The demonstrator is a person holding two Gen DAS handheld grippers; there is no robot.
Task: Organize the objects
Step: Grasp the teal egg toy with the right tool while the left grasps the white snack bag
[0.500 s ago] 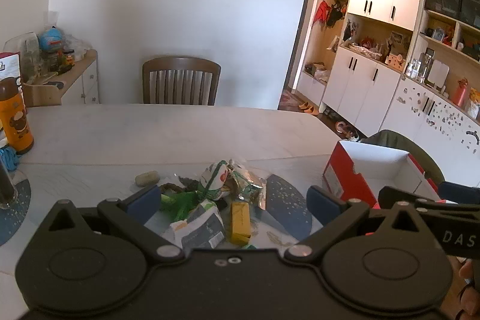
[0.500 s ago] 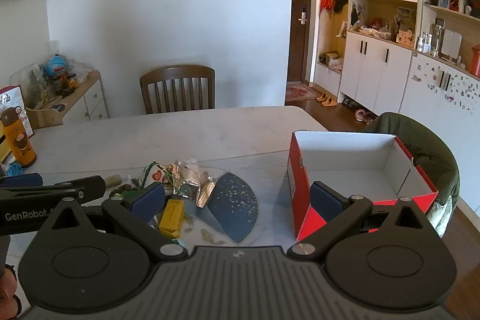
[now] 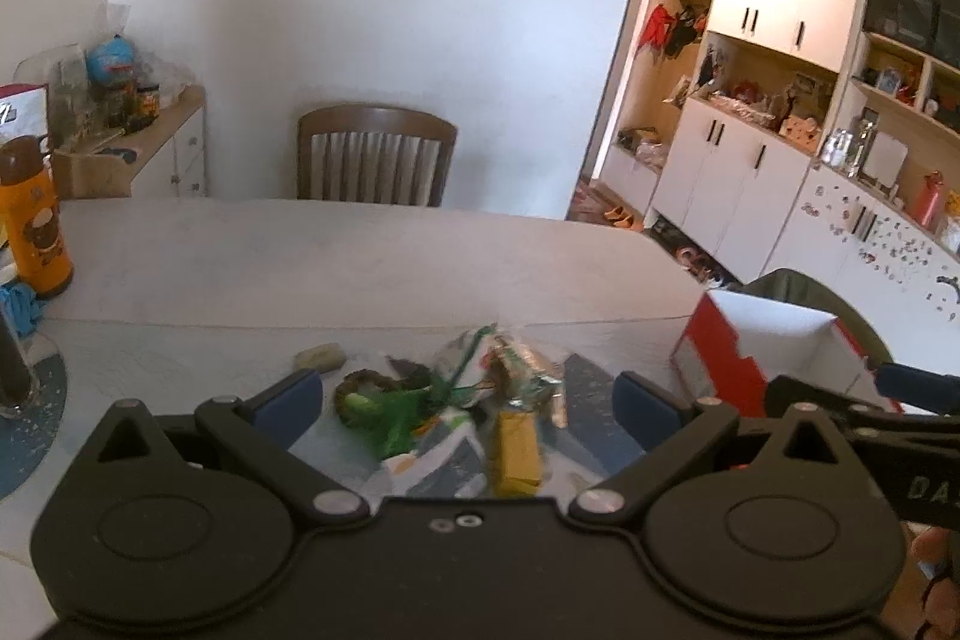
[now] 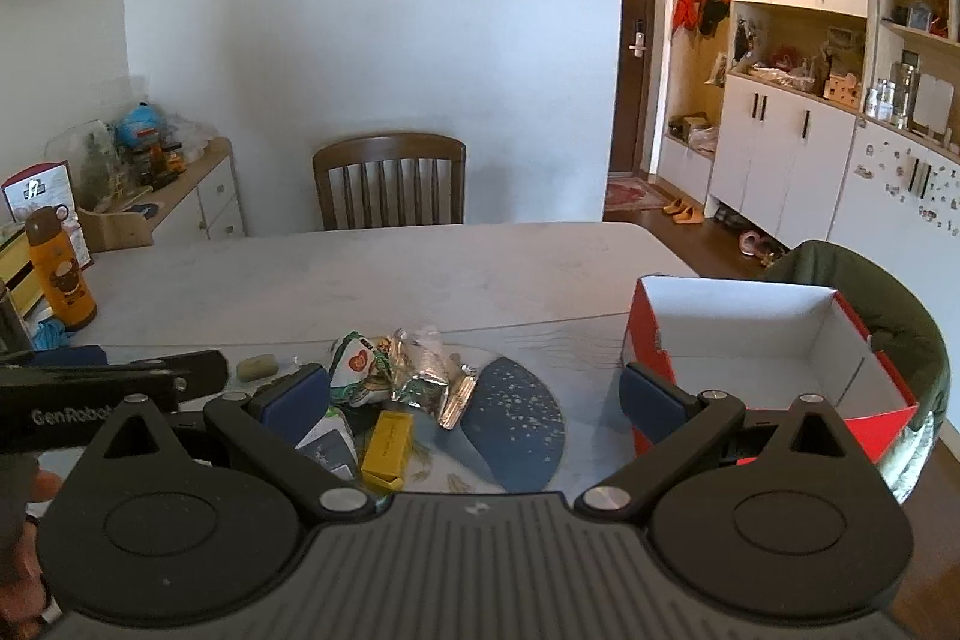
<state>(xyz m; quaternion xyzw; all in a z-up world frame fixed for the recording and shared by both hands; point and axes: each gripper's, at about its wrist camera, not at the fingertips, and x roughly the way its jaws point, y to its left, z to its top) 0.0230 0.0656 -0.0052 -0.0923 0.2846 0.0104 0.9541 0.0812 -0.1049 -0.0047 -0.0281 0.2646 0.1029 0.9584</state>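
On the near part of the surface (image 4: 372, 274) lies a pile of snack wrappers (image 4: 414, 376) with a yellow box (image 4: 387, 451) at its near edge. Right of the pile stands an empty red box (image 4: 768, 358). Both the left gripper (image 3: 468, 400) and the right gripper (image 4: 474, 394) hang above the surface, fingers wide apart, holding nothing.
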